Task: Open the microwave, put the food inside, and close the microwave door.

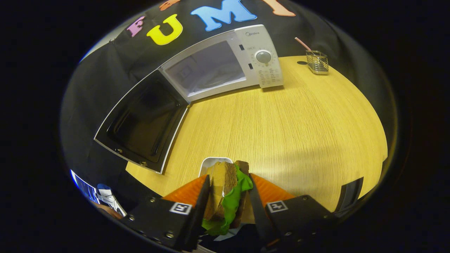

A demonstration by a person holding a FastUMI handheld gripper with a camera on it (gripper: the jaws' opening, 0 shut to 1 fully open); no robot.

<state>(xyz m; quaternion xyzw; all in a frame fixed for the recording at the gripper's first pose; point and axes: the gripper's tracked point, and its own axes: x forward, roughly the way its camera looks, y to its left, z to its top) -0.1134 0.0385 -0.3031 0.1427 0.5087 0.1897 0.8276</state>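
A sandwich (225,193) of brown bread with a green leaf filling is clamped between both fingers of my gripper (228,191), which is shut on it. Just beyond the fingertips a white dish (214,162) rests on the wooden table, partly hidden by the sandwich. Farther ahead, at the table's back, stands the white microwave (253,52) with its door (140,123) swung wide open to the left. Its lit cavity (205,70) has nothing inside.
A wire holder (317,62) with a pink straw stands at the table's far right, beside a small dark hole in the tabletop. The wooden table (281,133) stretches bare between my fingers and the microwave. The open door juts over the table's left edge.
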